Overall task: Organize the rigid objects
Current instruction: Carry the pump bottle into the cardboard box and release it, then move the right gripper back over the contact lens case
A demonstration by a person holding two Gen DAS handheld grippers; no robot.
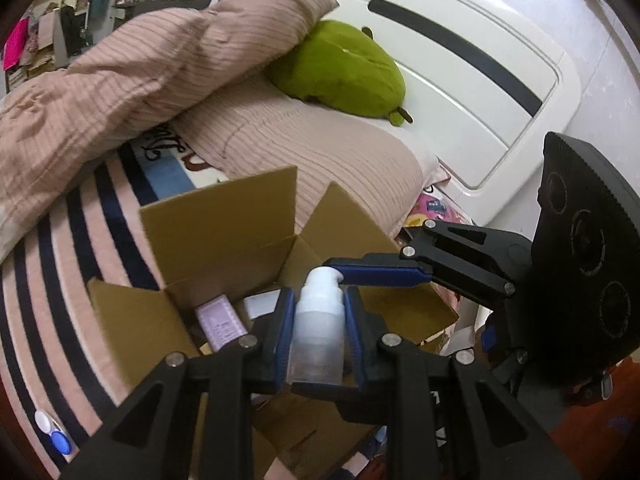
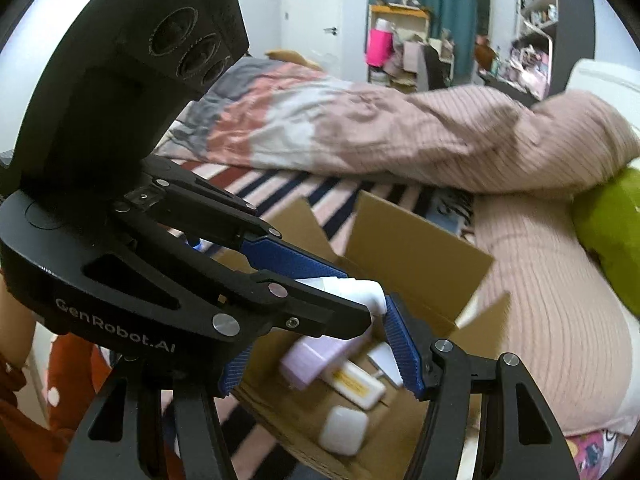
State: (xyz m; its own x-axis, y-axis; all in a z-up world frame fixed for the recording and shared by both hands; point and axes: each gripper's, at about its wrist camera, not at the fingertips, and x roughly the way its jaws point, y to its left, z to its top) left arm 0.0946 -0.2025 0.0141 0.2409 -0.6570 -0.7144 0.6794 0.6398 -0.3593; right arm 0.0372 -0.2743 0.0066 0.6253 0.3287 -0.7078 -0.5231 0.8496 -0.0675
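Cardboard box [image 1: 224, 240], flaps up, sits on the striped bed [image 1: 60, 280]; left tongs [image 1: 318, 332] clamp a pump bottle [image 1: 320, 320] above it, right tongs [image 2: 324, 364] half-open, empty.

Between the left gripper's [image 1: 318, 320] ribbed blue pads [image 1: 285, 328] a frosted, translucent plastic pump bottle [image 1: 319, 332] is showing a smooth white cap. Beyond it, a matt brown cardboard box [image 1: 224, 216] is resting on ribbed pink cloth bedding [image 1: 320, 152]. The right gripper's [image 2: 320, 360] matt black plastic links are carrying shiny metal rivets [image 2: 226, 325].
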